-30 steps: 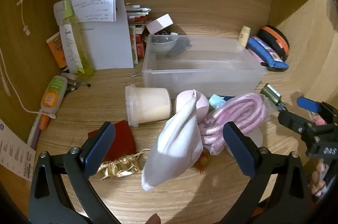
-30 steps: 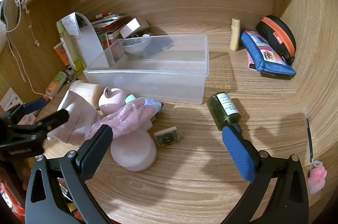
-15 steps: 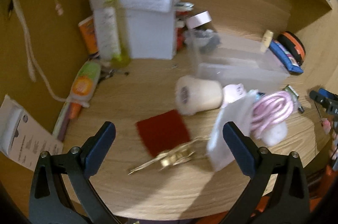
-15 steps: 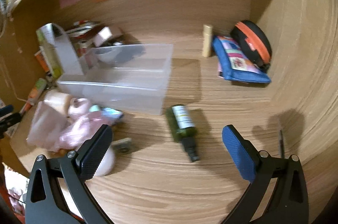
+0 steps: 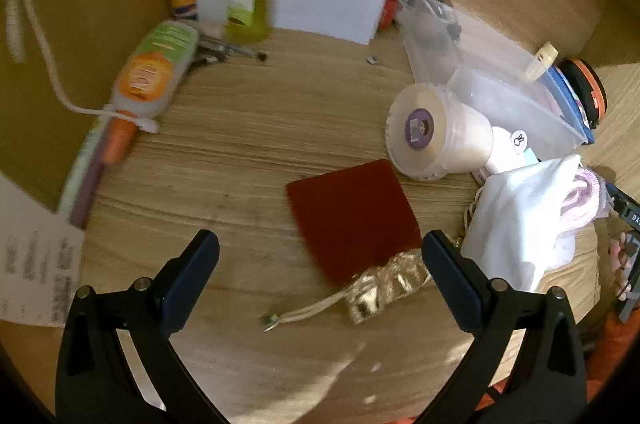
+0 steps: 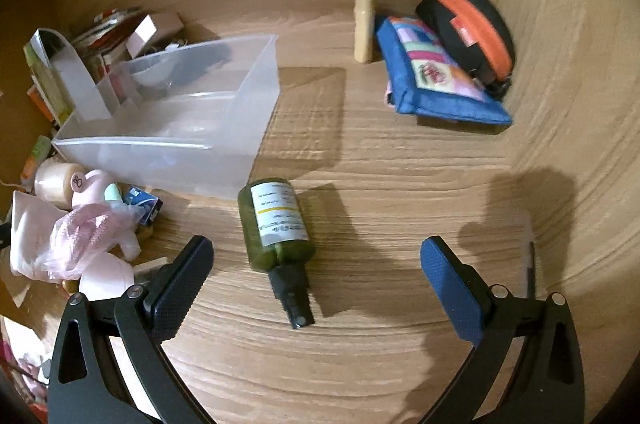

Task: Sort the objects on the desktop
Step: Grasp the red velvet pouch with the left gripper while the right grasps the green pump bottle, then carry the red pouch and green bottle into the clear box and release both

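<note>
The green spray bottle (image 6: 276,224) lies on its side on the desk (image 6: 400,183), just in front of the clear plastic bin (image 6: 176,127) and directly ahead of the right tool (image 6: 317,258). Its long axis runs nearly straight away from that tool, tilted a little: the black nozzle points back toward the camera and slightly right, the base toward the bin. The bottle sits between the two fingers but left of centre, nearer the left finger, and neither finger touches it. Because the fingers stand to either side of the long axis, they would close across the narrow body, which looks like the easier way to take it; a small shift left would centre it. The right tool is spread wide and holds nothing.

The left tool (image 5: 320,252) is the farther one from the bottle, which does not show in its view. It too is wide apart and empty, above a dark red square pouch (image 5: 352,212) and a crumpled gold drawstring bag (image 5: 380,284) near its right finger. Beyond lie a cream-coloured tub (image 5: 436,139) on its side and a white cloth bag (image 5: 520,220).
</note>
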The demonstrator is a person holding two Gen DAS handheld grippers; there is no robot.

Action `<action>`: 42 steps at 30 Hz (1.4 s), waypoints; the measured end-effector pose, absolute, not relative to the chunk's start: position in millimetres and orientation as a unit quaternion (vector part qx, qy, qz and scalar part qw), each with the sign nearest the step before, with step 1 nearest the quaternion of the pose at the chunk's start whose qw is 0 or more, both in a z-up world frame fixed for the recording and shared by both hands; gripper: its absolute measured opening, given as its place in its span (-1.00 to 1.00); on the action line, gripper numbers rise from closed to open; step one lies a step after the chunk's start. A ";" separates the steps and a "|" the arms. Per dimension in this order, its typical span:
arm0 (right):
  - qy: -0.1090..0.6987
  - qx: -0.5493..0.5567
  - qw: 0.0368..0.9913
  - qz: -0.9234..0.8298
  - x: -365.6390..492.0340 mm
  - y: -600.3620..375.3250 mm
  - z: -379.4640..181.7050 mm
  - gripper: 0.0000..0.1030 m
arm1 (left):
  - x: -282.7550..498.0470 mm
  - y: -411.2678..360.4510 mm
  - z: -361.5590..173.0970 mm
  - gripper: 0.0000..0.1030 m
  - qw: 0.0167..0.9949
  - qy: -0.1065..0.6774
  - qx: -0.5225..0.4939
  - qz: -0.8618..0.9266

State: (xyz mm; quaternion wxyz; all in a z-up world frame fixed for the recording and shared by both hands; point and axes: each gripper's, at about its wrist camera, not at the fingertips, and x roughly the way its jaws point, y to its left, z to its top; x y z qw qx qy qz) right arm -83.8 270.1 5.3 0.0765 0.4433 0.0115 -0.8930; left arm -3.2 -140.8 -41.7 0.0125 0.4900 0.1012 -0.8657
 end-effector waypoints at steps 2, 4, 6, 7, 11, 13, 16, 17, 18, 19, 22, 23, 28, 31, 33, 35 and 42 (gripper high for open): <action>0.022 0.443 0.079 -0.893 -86.2 265.9 2.8 0.99 | -9.5 -133.5 -46.6 1.00 0.010 0.092 0.495 -0.864; 0.032 0.447 0.079 -0.890 -91.0 261.6 0.8 0.97 | -16.5 -128.0 -49.8 1.00 0.006 0.091 0.500 -0.861; 0.040 0.454 0.078 -0.887 -97.2 259.0 -1.6 0.93 | -22.4 -126.0 -53.8 1.00 0.002 0.091 0.504 -0.859; 0.045 0.458 0.081 -0.884 -100.6 257.8 -2.9 0.87 | -25.1 -125.1 -56.3 1.00 -0.001 0.093 0.507 -0.857; 0.065 0.472 0.091 -0.874 -112.7 250.1 -10.1 0.79 | -28.7 -121.5 -58.7 1.00 0.004 0.085 0.507 -0.858; 0.068 0.480 0.100 -0.869 -117.1 247.7 -14.6 0.63 | -30.6 -121.1 -59.4 1.00 0.005 0.084 0.504 -0.859; 0.070 0.493 0.111 -0.860 -122.4 243.1 -22.4 0.27 | -32.7 -121.1 -60.4 0.87 0.013 0.073 0.500 -0.863; 0.073 0.497 0.116 -0.857 -123.4 240.8 -25.5 0.23 | -33.5 -121.0 -60.6 0.78 0.021 0.067 0.496 -0.865; 0.077 0.500 0.118 -0.854 -123.7 238.7 -28.2 0.09 | -33.9 -120.1 -59.7 0.60 0.030 0.055 0.492 -0.869; 0.079 0.502 0.120 -0.853 -123.3 237.3 -29.6 -0.06 | -35.0 -120.5 -59.4 0.50 0.027 0.054 0.490 -0.869; 0.080 0.496 0.126 -0.855 -120.2 235.1 -28.7 -0.26 | -36.1 -122.9 -57.2 0.20 0.028 0.055 0.485 -0.872; 0.079 0.495 0.128 -0.856 -119.8 234.5 -29.1 -0.26 | -35.5 -123.9 -56.2 0.13 0.027 0.056 0.484 -0.873; 0.077 0.479 0.126 -0.865 -113.3 237.3 -27.0 -0.26 | -33.3 -131.8 -53.5 -0.90 0.029 0.059 0.483 -0.873; 0.069 0.465 0.124 -0.874 -110.5 241.0 -17.9 -0.26 | -28.1 -136.9 -50.7 -0.90 0.027 0.072 0.481 -0.873; 0.065 0.455 0.121 -0.880 -107.7 242.4 -9.6 -0.26 | -24.5 -141.6 -46.1 -0.90 0.032 0.074 0.473 -0.878; 0.060 0.445 0.121 -0.885 -106.1 244.1 -0.5 -0.26 | -24.9 -135.9 -42.5 -0.91 0.034 0.078 0.464 -0.882; 0.049 0.405 0.127 -0.904 -100.7 246.6 32.7 -0.26 | -17.1 -132.7 -9.4 -0.91 0.037 0.081 0.426 -0.900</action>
